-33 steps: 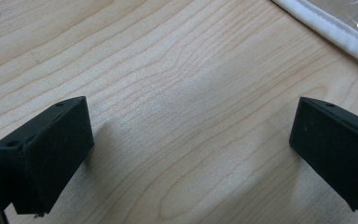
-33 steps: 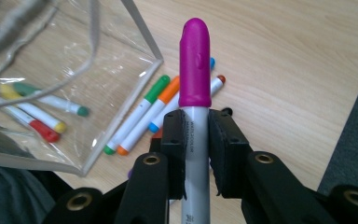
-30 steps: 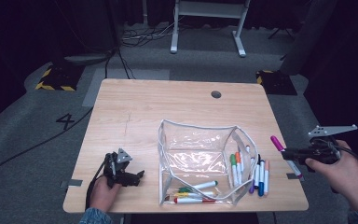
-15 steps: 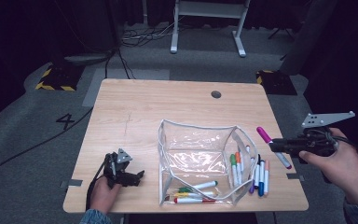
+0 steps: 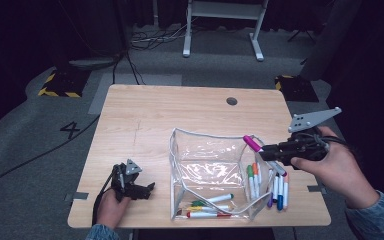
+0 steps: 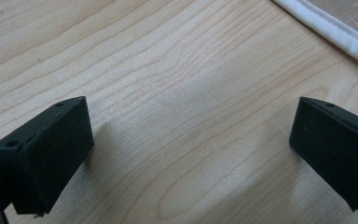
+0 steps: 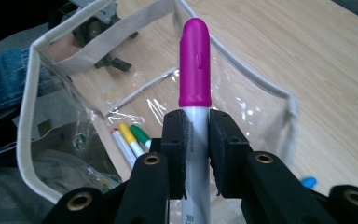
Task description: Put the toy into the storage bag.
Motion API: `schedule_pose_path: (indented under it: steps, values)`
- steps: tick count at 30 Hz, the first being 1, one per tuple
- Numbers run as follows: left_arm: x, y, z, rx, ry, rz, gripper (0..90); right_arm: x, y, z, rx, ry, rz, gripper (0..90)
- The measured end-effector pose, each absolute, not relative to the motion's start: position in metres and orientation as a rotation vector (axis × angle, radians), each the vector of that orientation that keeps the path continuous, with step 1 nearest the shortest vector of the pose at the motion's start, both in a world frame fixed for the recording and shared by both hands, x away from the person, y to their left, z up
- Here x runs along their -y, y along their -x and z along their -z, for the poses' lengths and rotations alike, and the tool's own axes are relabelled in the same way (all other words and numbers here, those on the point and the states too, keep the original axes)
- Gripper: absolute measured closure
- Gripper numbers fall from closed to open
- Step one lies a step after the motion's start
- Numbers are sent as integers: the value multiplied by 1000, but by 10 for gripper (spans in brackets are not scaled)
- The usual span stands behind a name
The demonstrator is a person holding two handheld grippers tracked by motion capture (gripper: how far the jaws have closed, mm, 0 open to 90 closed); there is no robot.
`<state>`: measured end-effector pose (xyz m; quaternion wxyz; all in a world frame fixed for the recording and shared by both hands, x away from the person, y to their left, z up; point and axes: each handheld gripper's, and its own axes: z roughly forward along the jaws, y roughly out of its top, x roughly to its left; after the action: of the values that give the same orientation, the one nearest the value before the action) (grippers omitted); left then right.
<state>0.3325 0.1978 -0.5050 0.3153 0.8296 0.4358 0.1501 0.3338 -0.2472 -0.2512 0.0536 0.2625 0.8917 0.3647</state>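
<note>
The marker (image 7: pixel 195 88) has a bright magenta cap on a pale grey-white barrel, and the gripper (image 7: pixel 196 140) around it is matt black with small brass-coloured rivets. The pouch (image 5: pixel 207 170) is clear plastic edged in off-white tape, with red, yellow and green markers (image 5: pixel 207 206) inside, while green, orange, purple and blue ones (image 5: pixel 270 185) lie beside it. The table (image 5: pixel 150 120) is light wood with a fine wavy grain, and the floor (image 5: pixel 40 125) is grey with a black-and-yellow striped patch.
</note>
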Motion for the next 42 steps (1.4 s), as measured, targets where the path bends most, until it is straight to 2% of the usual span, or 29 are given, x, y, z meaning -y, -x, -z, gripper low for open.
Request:
schedule_pose_path:
  steps: [22, 42]
  values:
    - [-198, -334, 505, -1145, -2187, -394, 0, 158, -340, 273, -2925, -558, -942, 773]
    - [-197, -334, 505, -1146, -2187, -395, 0, 118, -344, 324, -3079, -460, -702, 773]
